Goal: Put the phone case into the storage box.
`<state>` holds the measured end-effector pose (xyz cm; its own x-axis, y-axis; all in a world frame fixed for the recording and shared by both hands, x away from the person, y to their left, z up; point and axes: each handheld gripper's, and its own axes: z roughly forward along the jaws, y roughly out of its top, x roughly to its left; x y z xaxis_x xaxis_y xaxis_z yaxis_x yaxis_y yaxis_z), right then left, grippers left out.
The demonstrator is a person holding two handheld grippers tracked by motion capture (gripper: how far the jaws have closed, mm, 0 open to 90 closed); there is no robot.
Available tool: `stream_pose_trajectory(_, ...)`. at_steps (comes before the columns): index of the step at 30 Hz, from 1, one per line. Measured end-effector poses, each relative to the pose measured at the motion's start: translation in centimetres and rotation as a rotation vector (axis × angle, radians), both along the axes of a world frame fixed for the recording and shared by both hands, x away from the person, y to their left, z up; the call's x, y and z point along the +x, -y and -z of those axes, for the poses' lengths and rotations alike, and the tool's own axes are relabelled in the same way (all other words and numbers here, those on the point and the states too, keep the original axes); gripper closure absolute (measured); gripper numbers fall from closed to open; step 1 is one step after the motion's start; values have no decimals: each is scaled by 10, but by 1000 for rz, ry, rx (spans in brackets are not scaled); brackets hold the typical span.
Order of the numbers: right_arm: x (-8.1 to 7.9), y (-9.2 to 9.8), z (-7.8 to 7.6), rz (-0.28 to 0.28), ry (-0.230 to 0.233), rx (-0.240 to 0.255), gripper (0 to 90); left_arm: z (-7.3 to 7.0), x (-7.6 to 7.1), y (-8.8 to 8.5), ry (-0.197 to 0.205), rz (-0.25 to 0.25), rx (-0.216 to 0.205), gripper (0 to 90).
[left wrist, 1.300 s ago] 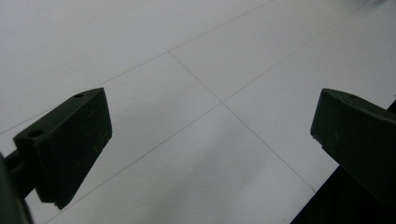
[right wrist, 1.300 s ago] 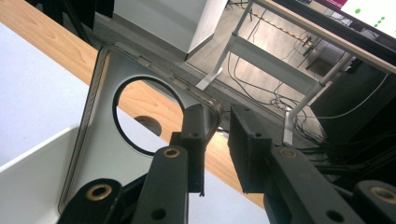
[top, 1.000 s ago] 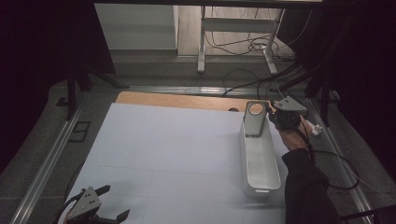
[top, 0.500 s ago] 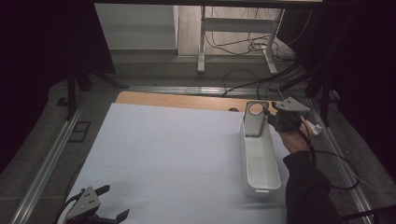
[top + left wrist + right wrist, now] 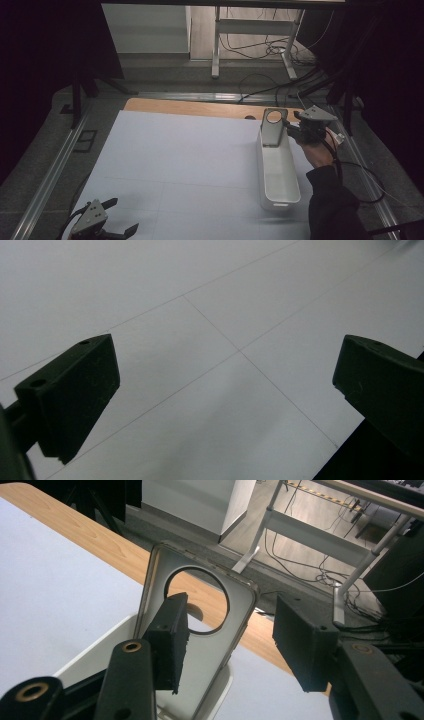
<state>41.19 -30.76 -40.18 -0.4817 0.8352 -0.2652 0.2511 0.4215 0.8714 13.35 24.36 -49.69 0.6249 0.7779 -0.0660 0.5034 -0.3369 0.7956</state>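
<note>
1. Barely anything has moved in the last second: the right hand-held gripper (image 5: 294,131) stays up by the far right corner of the tabletop (image 5: 175,150), and the left hand-held gripper (image 5: 111,220) has only drifted a touch along the near edge. To me that reads as a pause to line up, not a grasp made.
2. The thing in play is a grey phone case (image 5: 200,630) with a round camera cut-out, standing tilted in the far end of the white plastic bin (image 5: 278,175), which lies along the right edge.
3. In the right gripper view the jaws stand apart; one black pad (image 5: 167,640) sits in front of the case face, the other clear on the far side. Not gripping yet, I'd say.
4. The person's right hand (image 5: 316,150) reaches forward, sleeve low over the right edge.
5. The left hand-held gripper hovers wide open, nothing between its jaws, over bare white sheet near the left corner.
</note>
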Motion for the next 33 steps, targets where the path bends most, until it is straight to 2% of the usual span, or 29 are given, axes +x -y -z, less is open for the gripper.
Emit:
stream_pose_trajectory(20,-29,-2,-9,-22,-61,33,403,0,-1,-1,0,1,-11,0)
stream_pose_trajectory(33,-49,-9,-9,-69,-113,73,352,0,-1,-3,5,-10,-30,0)
